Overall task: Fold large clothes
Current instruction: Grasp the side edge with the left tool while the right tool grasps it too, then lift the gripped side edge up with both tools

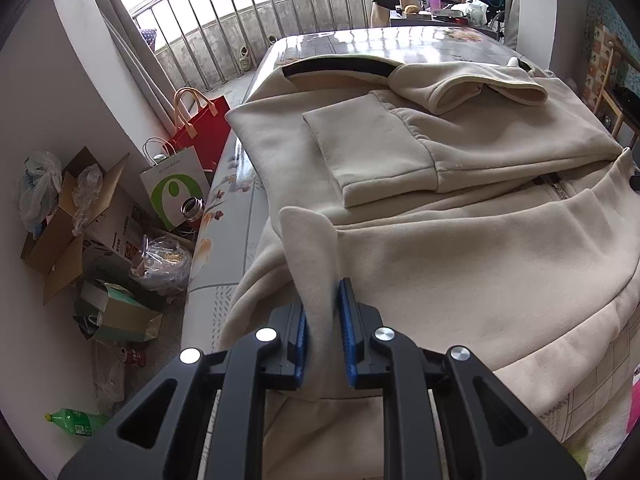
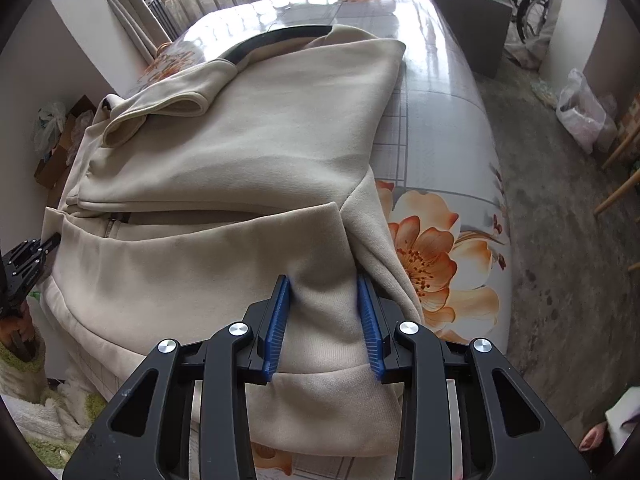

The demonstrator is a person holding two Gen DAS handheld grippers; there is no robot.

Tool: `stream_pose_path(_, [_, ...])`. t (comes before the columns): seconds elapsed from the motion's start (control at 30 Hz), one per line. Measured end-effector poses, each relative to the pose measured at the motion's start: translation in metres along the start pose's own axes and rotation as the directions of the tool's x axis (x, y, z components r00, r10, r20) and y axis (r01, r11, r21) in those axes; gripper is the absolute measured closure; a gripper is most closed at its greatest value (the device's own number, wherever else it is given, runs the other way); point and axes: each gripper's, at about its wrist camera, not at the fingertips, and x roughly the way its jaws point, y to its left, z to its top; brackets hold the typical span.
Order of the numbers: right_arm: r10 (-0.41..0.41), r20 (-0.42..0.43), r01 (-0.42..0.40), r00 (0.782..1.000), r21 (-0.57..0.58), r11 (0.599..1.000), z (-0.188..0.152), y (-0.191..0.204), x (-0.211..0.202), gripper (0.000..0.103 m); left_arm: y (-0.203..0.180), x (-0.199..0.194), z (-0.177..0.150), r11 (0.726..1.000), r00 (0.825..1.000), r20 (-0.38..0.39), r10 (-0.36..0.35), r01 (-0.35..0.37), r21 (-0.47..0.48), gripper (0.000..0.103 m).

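Observation:
A large beige fleece jacket (image 1: pixel 440 240) with a zip and a black collar lining lies partly folded on a table with a glossy flowered cover (image 1: pixel 360 40). My left gripper (image 1: pixel 322 294) is shut on an upright fold of its near left edge, and the cloth fills the narrow gap between the blue pads. In the right wrist view the jacket (image 2: pixel 240 152) covers the near part of the table (image 2: pixel 440 120). My right gripper (image 2: pixel 322 280) has a thick bunch of the near right hem pressed between its pads. The left gripper (image 2: pixel 24 264) shows at that view's left edge.
Left of the table the floor holds a red bag (image 1: pixel 208 124), a white paper bag (image 1: pixel 176 188), a cardboard box (image 1: pixel 60 236) and a green bottle (image 1: pixel 76 422). A metal railing (image 1: pixel 240 20) stands behind. On the right are a plastic bag (image 2: pixel 580 116) and wooden legs (image 2: pixel 620 192).

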Motion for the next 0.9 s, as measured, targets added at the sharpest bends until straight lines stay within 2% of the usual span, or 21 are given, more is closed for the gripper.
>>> stream_pose_path(0.03, [-0.012, 0.003, 0.012, 1.0, -0.008, 1.0, 0.0, 0.003, -0.001, 0.072, 0.001, 0.0, 0.0, 1.0, 1.0, -0.001, -0.002, 0.002, -0.002, 0.088])
stream_pose_path(0.17, [-0.079, 0.013, 0.08, 0.997, -0.051, 0.996, -0.004, 0.02, -0.007, 0.09, 0.004, 0.0, 0.0, 1.0, 1.0, -0.006, -0.018, 0.018, -0.013, 0.088])
stream_pose_path(0.23, [-0.126, 0.026, 0.128, 0.992, -0.092, 0.987, -0.005, 0.032, -0.011, 0.092, 0.007, 0.001, 0.001, 0.999, 1.0, -0.009, -0.026, 0.026, -0.019, 0.088])
stream_pose_path(0.33, [-0.191, 0.04, 0.195, 0.981, -0.147, 0.97, -0.006, 0.046, -0.011, 0.092, 0.009, 0.001, 0.001, 0.999, 0.999, -0.007, -0.033, 0.033, -0.022, 0.088])
stream_pose_path(0.43, [-0.211, 0.028, 0.213, 0.977, -0.148, 0.966, -0.007, 0.046, -0.004, 0.087, 0.01, 0.002, 0.0, 0.999, 0.999, -0.006, -0.045, 0.044, -0.031, 0.088])
stream_pose_path(0.47, [-0.209, 0.032, 0.212, 0.977, -0.144, 0.967, -0.007, 0.043, -0.003, 0.084, 0.009, 0.001, 0.001, 0.998, 0.999, -0.007, -0.049, 0.049, -0.035, 0.088])
stream_pose_path(0.7, [-0.206, 0.027, 0.207, 0.978, -0.131, 0.969, -0.004, 0.044, -0.007, 0.085, 0.013, 0.002, 0.0, 0.997, 0.998, -0.008, -0.069, 0.068, -0.047, 0.088])
stream_pose_path(0.9, [-0.186, 0.022, 0.188, 0.982, -0.107, 0.976, 0.005, 0.039, 0.002, 0.081, 0.015, 0.002, 0.0, 0.996, 0.997, -0.007, -0.073, 0.073, -0.049, 0.088])
